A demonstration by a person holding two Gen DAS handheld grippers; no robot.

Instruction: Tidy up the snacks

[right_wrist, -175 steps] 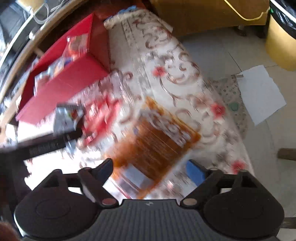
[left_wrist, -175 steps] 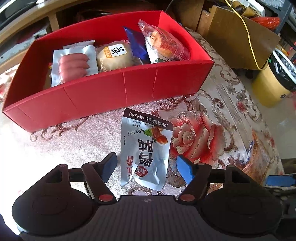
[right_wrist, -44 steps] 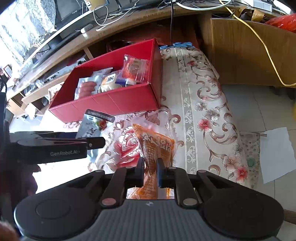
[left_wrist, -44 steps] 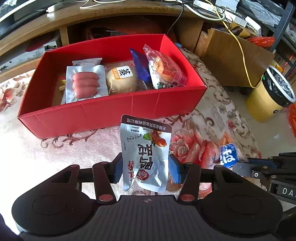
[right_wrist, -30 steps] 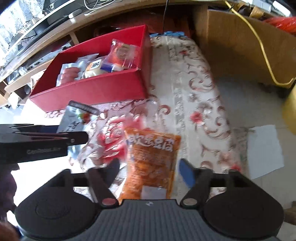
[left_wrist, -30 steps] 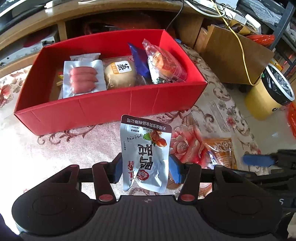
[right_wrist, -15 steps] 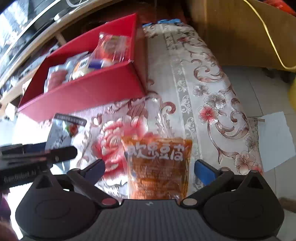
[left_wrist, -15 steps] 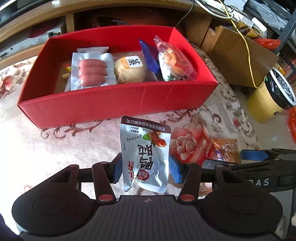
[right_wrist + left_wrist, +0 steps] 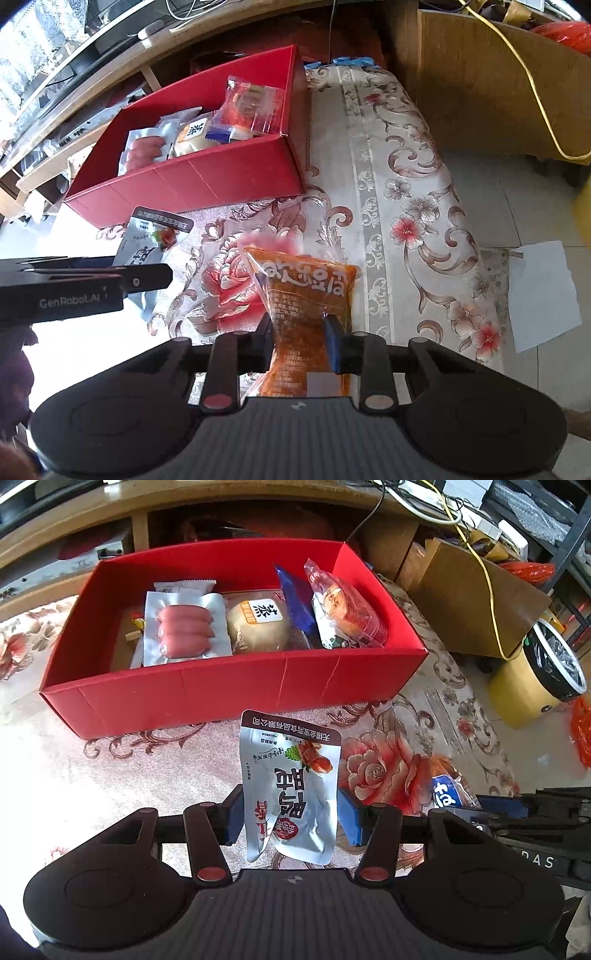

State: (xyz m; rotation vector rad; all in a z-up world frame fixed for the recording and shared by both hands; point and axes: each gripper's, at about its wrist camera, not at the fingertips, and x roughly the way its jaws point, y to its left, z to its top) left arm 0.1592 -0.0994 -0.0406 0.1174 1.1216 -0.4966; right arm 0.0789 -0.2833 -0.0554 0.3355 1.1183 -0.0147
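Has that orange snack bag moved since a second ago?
Yes. The orange snack bag lay flat on the floral cloth; now the closing right gripper's fingers pinch it.

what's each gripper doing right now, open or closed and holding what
Left gripper: closed on the silver snack pouch.
Right gripper: jaws have just been closing, now pinching the orange snack bag.

A silver pouch (image 9: 290,786) with dark print and a brown top band is held upright between blue pads, printed face up, in front of the red box (image 9: 236,692). An orange packet (image 9: 308,306) with white lettering is pinched at its middle, crumpled there, above the flowered cloth (image 9: 406,206). In the open red box, a vacuum-sealed sausage pack (image 9: 183,629), a round bun packet (image 9: 258,626), a blue wrapper (image 9: 293,602) and a clear red-printed bag (image 9: 343,609) are stacked side by side.
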